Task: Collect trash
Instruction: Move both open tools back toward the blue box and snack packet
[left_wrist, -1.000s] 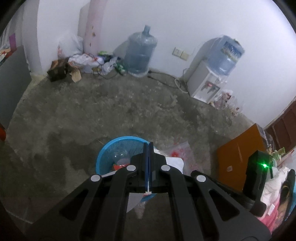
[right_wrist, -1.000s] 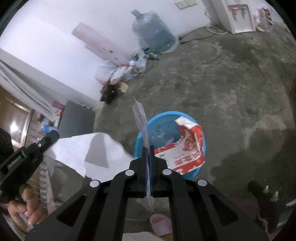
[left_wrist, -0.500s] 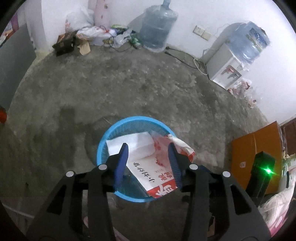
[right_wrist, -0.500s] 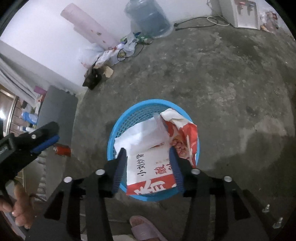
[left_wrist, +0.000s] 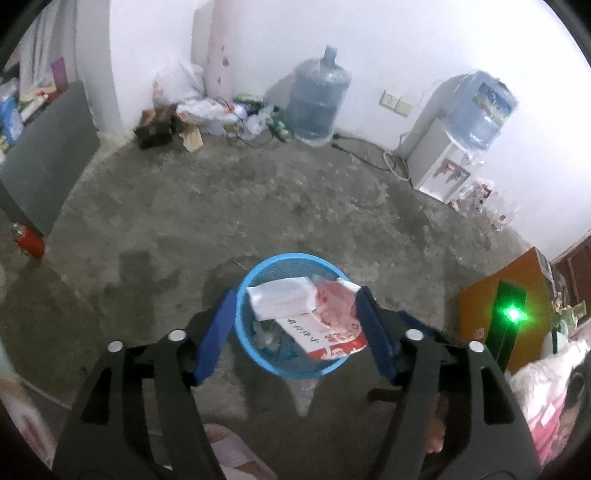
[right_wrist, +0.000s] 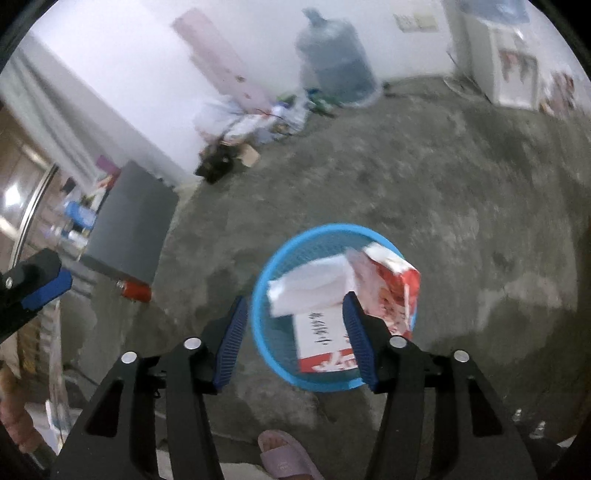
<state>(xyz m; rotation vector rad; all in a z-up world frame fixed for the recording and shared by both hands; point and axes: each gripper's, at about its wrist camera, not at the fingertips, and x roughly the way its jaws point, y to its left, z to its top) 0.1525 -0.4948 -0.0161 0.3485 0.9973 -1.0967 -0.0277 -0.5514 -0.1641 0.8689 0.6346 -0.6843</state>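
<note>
The bag (left_wrist: 325, 325), a crumpled red-and-white printed plastic sack with black lettering on a white panel, lies in the round blue mesh basket (left_wrist: 243, 332) on the concrete floor (left_wrist: 258, 206), its red edge hanging over the rim beside a folded white packet (left_wrist: 282, 297). Above the basket, the left gripper (left_wrist: 295, 325) and right gripper (right_wrist: 293, 328) are both opening, jaws wide and gripping nothing.

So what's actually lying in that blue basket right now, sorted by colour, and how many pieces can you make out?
In the blue basket:
White wrapper: 1
Red-and-white printed bag: 1
Clear crumpled plastic near the bottom: 1 clump, too blurred to split
Total: 3 pieces that can be told apart
</note>
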